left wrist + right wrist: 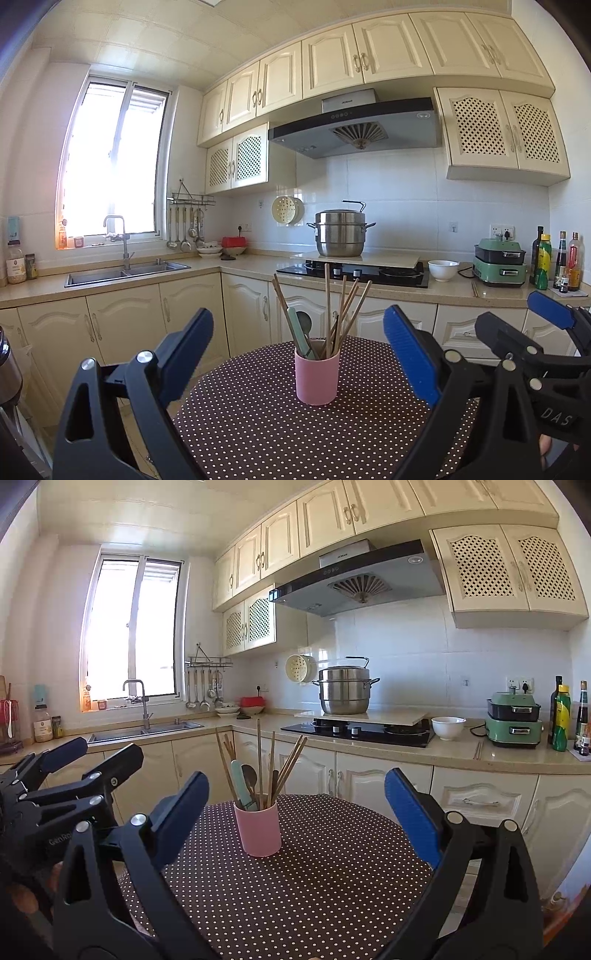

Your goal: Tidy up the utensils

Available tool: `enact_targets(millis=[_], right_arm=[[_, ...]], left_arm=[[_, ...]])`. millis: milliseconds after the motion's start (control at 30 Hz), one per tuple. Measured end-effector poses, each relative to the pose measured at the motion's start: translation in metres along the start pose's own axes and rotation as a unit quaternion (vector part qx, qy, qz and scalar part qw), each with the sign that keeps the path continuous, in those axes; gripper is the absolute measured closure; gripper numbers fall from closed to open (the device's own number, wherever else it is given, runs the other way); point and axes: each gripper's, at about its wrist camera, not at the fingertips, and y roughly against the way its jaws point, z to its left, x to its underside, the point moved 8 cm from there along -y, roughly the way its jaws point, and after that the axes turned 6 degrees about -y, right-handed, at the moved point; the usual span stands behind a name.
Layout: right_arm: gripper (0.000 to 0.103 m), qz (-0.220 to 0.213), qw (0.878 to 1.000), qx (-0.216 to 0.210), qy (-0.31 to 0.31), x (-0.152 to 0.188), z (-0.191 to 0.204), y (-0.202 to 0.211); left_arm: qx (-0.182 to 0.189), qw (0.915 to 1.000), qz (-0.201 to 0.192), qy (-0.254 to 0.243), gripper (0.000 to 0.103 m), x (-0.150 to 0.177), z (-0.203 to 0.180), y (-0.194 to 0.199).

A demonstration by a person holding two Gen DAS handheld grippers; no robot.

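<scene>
A pink cup stands on a round table with a brown polka-dot cloth. It holds several wooden chopsticks, a mint-green handled utensil and a dark spoon. My left gripper is open and empty, its blue pads either side of the cup and nearer to me. In the right wrist view the cup sits left of centre on the cloth. My right gripper is open and empty. Each gripper shows at the edge of the other's view.
Behind the table runs a counter with a sink, a gas hob with a steel steamer pot, a white bowl, a green appliance and bottles. Ladles hang from a wall rack.
</scene>
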Motion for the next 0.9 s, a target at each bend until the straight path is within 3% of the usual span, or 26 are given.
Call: enact_targets(millis=[900], right_arm=[[0.009, 0.015, 1.000, -0.003, 0.002, 0.0057, 0.0004, -0.0085]], left_arm=[[0.005, 1.0000, 0.005, -0.004, 0.011, 0.0032, -0.0045, -0.0101]])
